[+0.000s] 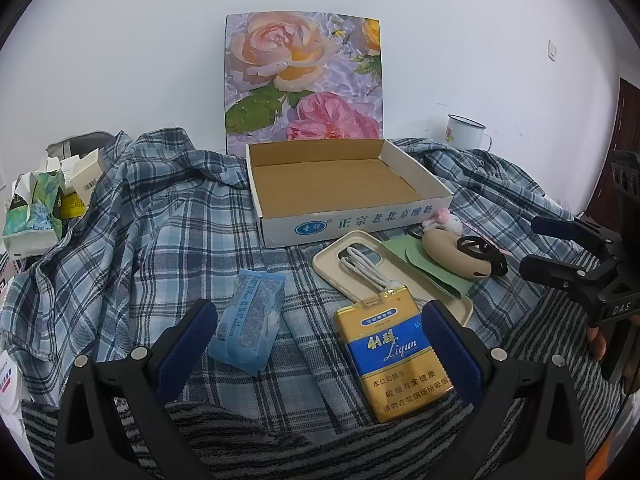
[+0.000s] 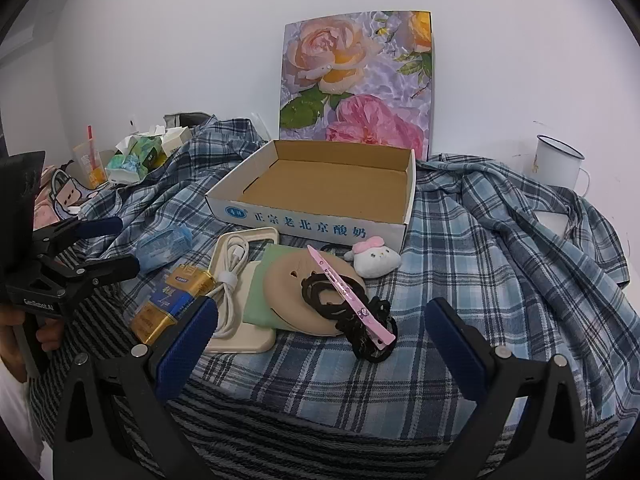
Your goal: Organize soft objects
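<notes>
An empty cardboard box (image 1: 352, 225) (image 2: 312, 222) stands open on a plaid shirt (image 1: 132, 240) (image 2: 480, 248). In front of it lie a blue tissue pack (image 1: 250, 320) (image 2: 164, 246), a white and pink plush (image 1: 445, 220) (image 2: 376, 259), a beige pad (image 1: 452, 258) (image 2: 292, 300), black hair ties (image 1: 482, 252) (image 2: 362, 330), a pink clip (image 2: 348, 300) and a green cloth (image 1: 434, 270) (image 2: 258, 296). My left gripper (image 1: 320, 350) (image 2: 129, 245) is open, with the tissue pack just ahead. My right gripper (image 2: 320, 340) (image 1: 530, 245) is open in front of the hair ties.
A yellow cigarette pack (image 1: 394, 356) (image 2: 176, 296) and a cream phone case (image 1: 328, 268) (image 2: 244, 342) holding a white cable (image 2: 232, 284) lie among the items. A floral board (image 1: 304, 76) leans on the wall. An enamel mug (image 2: 558, 166) stands right, a tissue box (image 1: 34, 212) left.
</notes>
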Available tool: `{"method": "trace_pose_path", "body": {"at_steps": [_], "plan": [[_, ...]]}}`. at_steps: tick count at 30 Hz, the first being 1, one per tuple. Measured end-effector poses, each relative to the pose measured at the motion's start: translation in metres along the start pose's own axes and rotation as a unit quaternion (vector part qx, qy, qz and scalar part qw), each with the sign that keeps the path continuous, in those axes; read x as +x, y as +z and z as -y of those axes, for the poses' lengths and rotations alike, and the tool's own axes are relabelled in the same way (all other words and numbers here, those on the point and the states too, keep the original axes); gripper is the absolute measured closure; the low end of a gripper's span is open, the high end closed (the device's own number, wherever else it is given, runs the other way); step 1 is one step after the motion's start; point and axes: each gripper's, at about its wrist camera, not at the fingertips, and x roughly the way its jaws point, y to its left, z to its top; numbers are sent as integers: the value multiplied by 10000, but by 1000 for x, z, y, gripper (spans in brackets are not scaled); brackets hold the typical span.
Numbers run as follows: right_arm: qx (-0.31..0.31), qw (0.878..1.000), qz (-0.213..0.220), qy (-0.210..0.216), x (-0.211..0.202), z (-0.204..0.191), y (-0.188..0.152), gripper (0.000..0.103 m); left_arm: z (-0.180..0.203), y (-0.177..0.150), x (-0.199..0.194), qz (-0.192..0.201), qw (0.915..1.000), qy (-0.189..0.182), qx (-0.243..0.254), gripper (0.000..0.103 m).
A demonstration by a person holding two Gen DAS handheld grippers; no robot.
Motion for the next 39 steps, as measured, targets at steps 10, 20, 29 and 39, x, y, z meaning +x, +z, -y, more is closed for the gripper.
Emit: {"method": "trace_pose_path", "body": {"at_steps": [10,20,29,39], "plan": [[38,10000,-23,23,3,2,1,0,2,1,-3,69,10000,8,37,0],[78,10000,21,36,0,2,1,0,14,4,-27,383,9990,-118,196,0],[157,9998,107,104,-4,4,1,0,24,-1,5,-717,9934,-840,-307,6],[238,9995,110,155,-5,6,1,0,29,-11,31,-1314,9866,-925,-270,36]]}}
